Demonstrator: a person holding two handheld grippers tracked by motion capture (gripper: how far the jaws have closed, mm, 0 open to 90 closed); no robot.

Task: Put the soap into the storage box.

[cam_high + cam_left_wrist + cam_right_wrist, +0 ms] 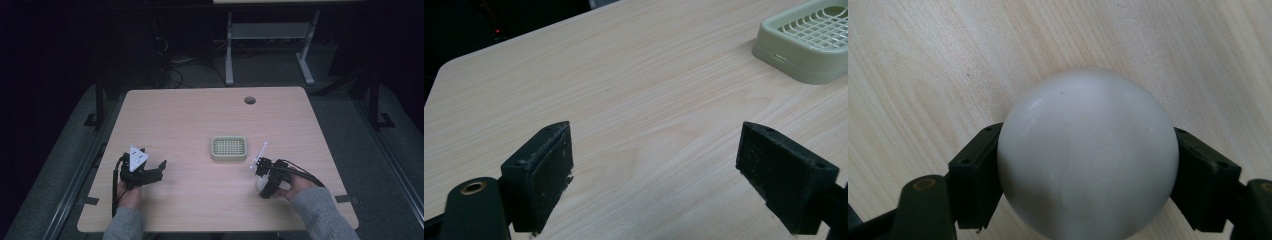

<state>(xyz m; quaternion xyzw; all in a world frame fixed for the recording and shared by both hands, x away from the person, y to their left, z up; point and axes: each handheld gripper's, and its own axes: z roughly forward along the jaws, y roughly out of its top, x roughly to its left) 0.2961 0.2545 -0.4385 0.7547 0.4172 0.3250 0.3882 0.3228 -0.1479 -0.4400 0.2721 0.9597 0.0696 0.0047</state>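
A white ball [1088, 155] sits between the two black jaws of my right gripper [1087, 175], which press on its sides just above the wooden table [200, 115]. From above, the right gripper [264, 187] is near the table's front right, and a bit of the white ball [259, 184] peeks out beside it. A pale green slotted tray [229, 148] lies at the table's middle, also seen as the tray [809, 42] at the upper right of the left gripper view. My left gripper [654, 170] is open over bare wood; from above, the left gripper [155, 170] is at the front left.
A round cable hole [249, 100] is near the table's far edge. A second desk's white legs [229, 50] stand on the dark floor behind. The table's edges drop off on all sides.
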